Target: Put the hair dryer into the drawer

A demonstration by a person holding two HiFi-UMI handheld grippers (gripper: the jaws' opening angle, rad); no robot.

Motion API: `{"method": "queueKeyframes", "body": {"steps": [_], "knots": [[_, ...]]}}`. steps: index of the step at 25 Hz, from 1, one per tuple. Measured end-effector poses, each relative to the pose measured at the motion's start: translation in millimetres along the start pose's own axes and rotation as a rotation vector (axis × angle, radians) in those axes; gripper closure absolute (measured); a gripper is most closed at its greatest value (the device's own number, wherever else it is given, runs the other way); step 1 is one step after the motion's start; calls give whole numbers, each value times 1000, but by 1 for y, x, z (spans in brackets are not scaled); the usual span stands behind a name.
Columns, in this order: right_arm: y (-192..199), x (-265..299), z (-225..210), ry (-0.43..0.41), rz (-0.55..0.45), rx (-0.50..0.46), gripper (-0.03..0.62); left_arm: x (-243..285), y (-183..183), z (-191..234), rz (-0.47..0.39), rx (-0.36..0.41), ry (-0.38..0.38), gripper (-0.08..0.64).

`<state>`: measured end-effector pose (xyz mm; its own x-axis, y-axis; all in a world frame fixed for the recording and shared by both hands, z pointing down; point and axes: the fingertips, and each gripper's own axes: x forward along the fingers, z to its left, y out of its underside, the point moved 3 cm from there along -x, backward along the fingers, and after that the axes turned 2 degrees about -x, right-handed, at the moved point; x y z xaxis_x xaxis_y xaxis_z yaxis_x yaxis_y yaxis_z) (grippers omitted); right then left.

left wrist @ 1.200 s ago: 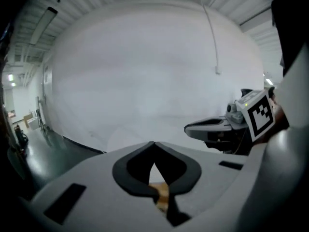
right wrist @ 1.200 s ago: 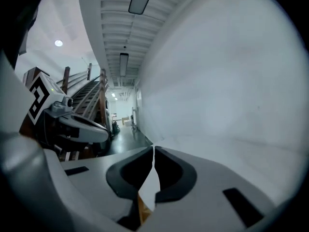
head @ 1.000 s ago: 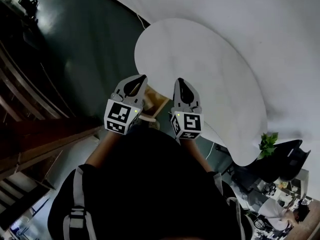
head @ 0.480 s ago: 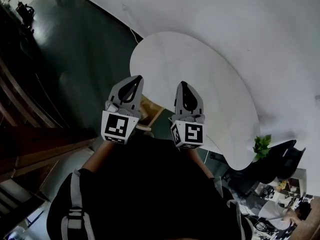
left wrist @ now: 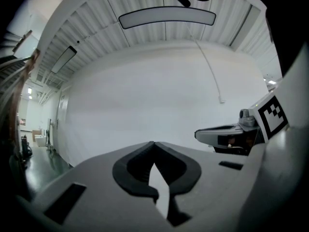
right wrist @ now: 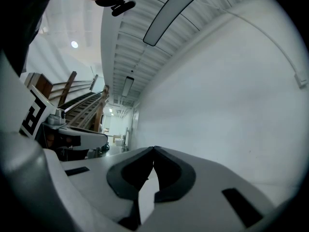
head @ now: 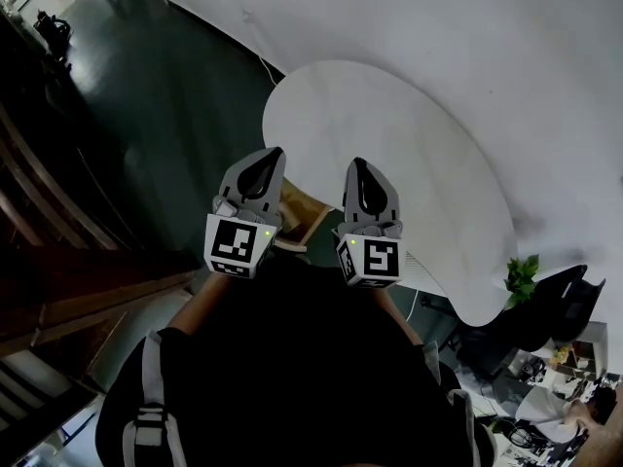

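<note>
Wooden box (head: pixel 304 212), contents hidden, below left hand-held gripper (head: pixel 275 154)

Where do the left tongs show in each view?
Head view: left tongs centre-left, shut, empty.
Left gripper view: left tongs bottom centre, tips together.
Right gripper view: left tongs at the left edge.
Shared landmark: the white wall, in all three.

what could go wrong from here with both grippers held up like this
The left gripper and right gripper are shut and empty, and no hair dryer or drawer shows in any view: reaching now would be blind. They sit close side by side, so they might knock together.
</note>
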<state>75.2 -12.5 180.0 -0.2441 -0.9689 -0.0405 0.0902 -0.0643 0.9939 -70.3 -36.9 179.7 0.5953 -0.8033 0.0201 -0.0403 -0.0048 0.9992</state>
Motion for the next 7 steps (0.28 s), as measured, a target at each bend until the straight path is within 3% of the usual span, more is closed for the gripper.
{"method": "queueKeyframes", "body": {"steps": [7], "knots": [[1,1,7,2,-4,5,569,-3,3,0,1,-5,17,552]]}}
